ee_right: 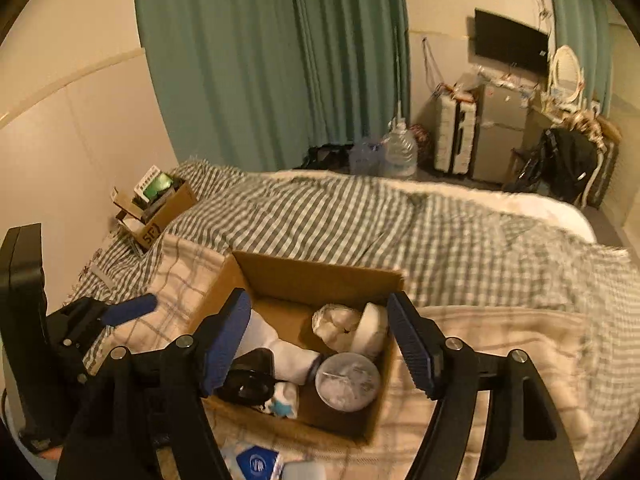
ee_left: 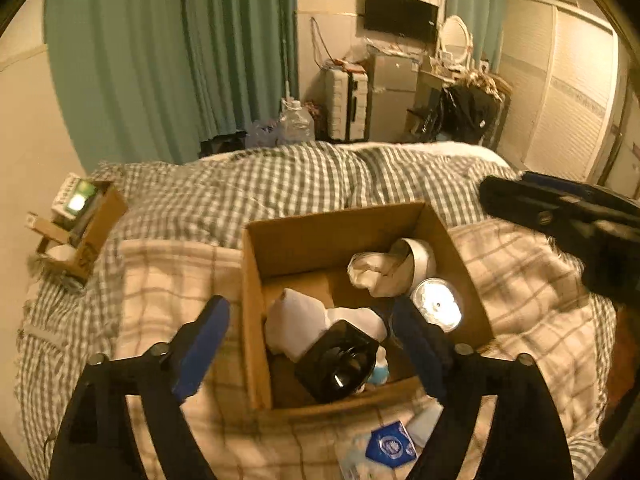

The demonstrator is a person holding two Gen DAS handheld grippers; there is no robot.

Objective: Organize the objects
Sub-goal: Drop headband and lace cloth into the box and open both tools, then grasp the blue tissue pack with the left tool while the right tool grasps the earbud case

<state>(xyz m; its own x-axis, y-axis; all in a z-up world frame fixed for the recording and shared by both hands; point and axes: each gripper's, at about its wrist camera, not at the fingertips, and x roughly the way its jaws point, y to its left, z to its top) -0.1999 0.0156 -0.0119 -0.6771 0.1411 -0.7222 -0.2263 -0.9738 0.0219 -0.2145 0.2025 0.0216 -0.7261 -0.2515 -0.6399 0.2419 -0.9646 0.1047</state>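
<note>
An open cardboard box [ee_left: 280, 240] [ee_right: 304, 276] sits on the bed. Inside are a white sock [ee_left: 296, 320] [ee_right: 280, 344], a black glossy object [ee_left: 340, 364] [ee_right: 248, 380], a crumpled white cloth [ee_left: 372, 272] [ee_right: 336, 324], a white roll [ee_left: 420, 260] [ee_right: 372, 328], a round silvery lid [ee_left: 438, 304] [ee_right: 348, 380] and a small blue-white item [ee_left: 380, 370] [ee_right: 284, 400]. My left gripper [ee_left: 310, 344] is open above the box's near left side. My right gripper [ee_right: 320, 344] is open above the box. A blue-labelled packet [ee_left: 390, 446] [ee_right: 256, 462] lies in front of the box.
A second smaller cardboard box [ee_left: 92, 224] [ee_right: 160, 208] with items stands at the bed's far left by the wall. The bed has a checked blanket [ee_left: 280, 180]. Beyond are green curtains, water bottles [ee_right: 396, 152], a suitcase and a wall TV.
</note>
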